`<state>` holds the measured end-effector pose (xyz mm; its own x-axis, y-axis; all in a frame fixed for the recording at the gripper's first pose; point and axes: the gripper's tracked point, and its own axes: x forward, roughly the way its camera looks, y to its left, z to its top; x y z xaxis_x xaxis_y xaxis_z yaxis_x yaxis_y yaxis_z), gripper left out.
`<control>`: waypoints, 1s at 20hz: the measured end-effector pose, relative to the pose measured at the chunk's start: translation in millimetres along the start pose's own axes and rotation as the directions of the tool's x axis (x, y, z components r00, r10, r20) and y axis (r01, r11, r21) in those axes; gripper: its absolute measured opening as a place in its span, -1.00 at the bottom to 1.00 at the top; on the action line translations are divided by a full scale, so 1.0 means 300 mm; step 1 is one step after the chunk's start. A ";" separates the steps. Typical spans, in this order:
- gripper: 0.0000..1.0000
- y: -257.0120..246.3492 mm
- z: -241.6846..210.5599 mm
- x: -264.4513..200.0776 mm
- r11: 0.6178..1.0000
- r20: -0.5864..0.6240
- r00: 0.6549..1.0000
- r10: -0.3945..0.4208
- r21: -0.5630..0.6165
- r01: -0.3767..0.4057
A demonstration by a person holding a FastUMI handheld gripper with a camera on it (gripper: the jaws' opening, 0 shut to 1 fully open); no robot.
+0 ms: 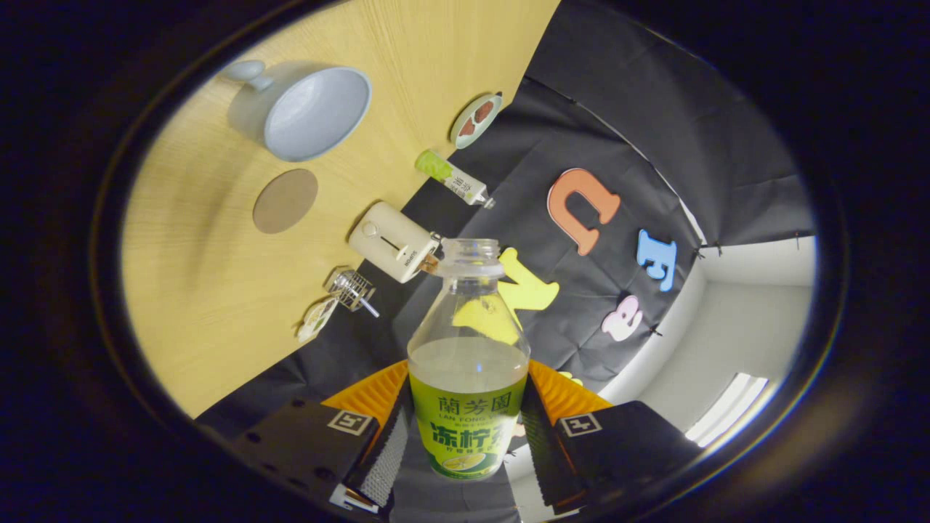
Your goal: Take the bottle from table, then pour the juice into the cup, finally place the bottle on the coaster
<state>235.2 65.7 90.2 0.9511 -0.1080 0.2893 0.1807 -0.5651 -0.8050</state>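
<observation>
- The bottle (468, 319) carries a green label around its lower half, with large printed characters, a line of Latin capitals beneath the top row, and a picture of a lemon slice at the bottom.
- The gripper (467, 430) has both fingers pressed on the label's two sides; each finger carries a square black-and-white marker, the left marker (349, 422) and the right marker (579, 423), which show a pattern, not words.
- The small tube (450, 176) on the table has a white label with dark print, too small to read.
- The white device (392, 241) bears a tiny dark mark near its edge, which is illegible.
</observation>
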 end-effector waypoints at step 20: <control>0.58 0.170 0.162 0.019 0.439 0.166 0.961 0.221 0.863 -0.250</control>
<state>262.1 76.0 25.7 0.9956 -0.0926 0.0142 0.0575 0.4848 -0.8728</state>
